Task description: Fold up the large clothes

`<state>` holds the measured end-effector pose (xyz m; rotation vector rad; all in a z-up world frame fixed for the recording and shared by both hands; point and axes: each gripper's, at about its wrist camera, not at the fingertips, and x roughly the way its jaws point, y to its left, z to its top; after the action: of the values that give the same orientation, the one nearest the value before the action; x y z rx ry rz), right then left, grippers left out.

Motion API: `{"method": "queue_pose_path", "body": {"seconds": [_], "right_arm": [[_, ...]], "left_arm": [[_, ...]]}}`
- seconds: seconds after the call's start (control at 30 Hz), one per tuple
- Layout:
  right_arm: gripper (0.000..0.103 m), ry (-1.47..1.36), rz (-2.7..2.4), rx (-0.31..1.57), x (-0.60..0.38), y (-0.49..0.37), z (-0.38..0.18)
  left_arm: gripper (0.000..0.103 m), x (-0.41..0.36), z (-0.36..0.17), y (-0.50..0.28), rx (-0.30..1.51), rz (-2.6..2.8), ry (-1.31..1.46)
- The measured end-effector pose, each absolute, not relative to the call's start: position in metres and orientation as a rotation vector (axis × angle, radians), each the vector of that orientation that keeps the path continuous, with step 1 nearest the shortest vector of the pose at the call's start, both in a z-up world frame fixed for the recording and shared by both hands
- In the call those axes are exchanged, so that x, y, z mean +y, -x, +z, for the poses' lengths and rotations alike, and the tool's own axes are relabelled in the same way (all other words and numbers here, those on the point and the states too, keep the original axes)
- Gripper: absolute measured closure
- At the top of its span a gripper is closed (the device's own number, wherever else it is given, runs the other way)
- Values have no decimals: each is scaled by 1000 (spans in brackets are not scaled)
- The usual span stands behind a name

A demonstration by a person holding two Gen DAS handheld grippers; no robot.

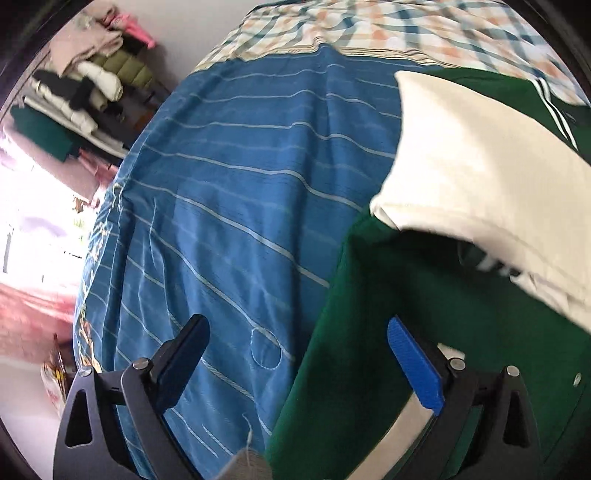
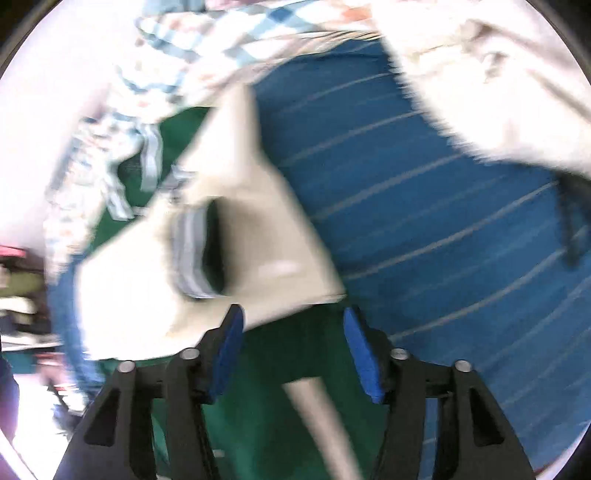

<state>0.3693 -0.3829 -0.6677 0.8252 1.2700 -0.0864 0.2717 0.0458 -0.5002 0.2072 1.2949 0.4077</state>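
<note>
A green jacket (image 1: 376, 332) with cream sleeves lies on a blue striped bed cover (image 1: 236, 192). One cream sleeve (image 1: 480, 177) lies folded across the green body. My left gripper (image 1: 295, 354) is open and empty, over the jacket's left edge, with one finger over the cover and one over the green cloth. In the right wrist view, blurred by motion, the jacket (image 2: 280, 369) sits under my right gripper (image 2: 293, 343), which is open and empty. A cream sleeve (image 2: 236, 236) with a striped cuff (image 2: 190, 254) lies just ahead of its fingers.
A checked blanket (image 1: 388, 26) covers the far end of the bed. A pile of folded clothes (image 1: 81, 92) is stacked beside the bed at the far left. A pale cream garment (image 2: 498, 74) lies at the upper right of the right wrist view.
</note>
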Motion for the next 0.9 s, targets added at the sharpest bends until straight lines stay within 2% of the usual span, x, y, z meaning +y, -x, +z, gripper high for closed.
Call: {"method": "queue_pose_path", "body": {"seconds": [0.03,0.1,0.17,0.23,0.27,0.3,0.33,0.4,0.5,0.6,0.63,0.67,0.77,0.9], "right_arm": [[26,-856,-58,1260,-380,-378,-674],[26,-870,-25,1272,-370,-403,-694],[26,-880,-12,1366,-365,-432,-722],[27,-881,-18,1426,-361,-458,-740],[50,-856,-34,1416,-360,-454,-741],[78,-807,-55,1396,-357,-459,-737],[95,-768,-111,1372,-363,-461,-726],[95,-766,-178,1339,-379,-463,-716],[92,-659,-232,1422,-378,-458,-708],[67,-616,-156,1424,-351,-426,-679],[51,-586,-155,1422,-340,-413,-668],[42,-560,-147,1417,-327,-393,-656],[41,-601,-67,1515,-274,-330,-655],[41,-666,29,1722,-198,-244,-700]], "left_arm": [[4,43,-508,-272,1300,417,-225],[4,50,-527,-276,1319,418,-229],[4,50,-551,-280,1360,411,-244],[0,47,-559,-280,1346,401,-267],[0,47,-560,-280,1314,396,-274],[0,48,-560,-280,1299,386,-274],[0,48,-561,-279,1286,377,-270],[0,48,-560,-274,1255,360,-253],[0,55,-556,-274,1259,340,-219],[0,51,-540,-260,1339,341,-206],[0,47,-531,-248,1339,339,-214],[0,40,-522,-232,1339,327,-223],[0,14,-502,-176,1355,300,-284],[0,-19,-509,-113,1445,224,-320]]}}
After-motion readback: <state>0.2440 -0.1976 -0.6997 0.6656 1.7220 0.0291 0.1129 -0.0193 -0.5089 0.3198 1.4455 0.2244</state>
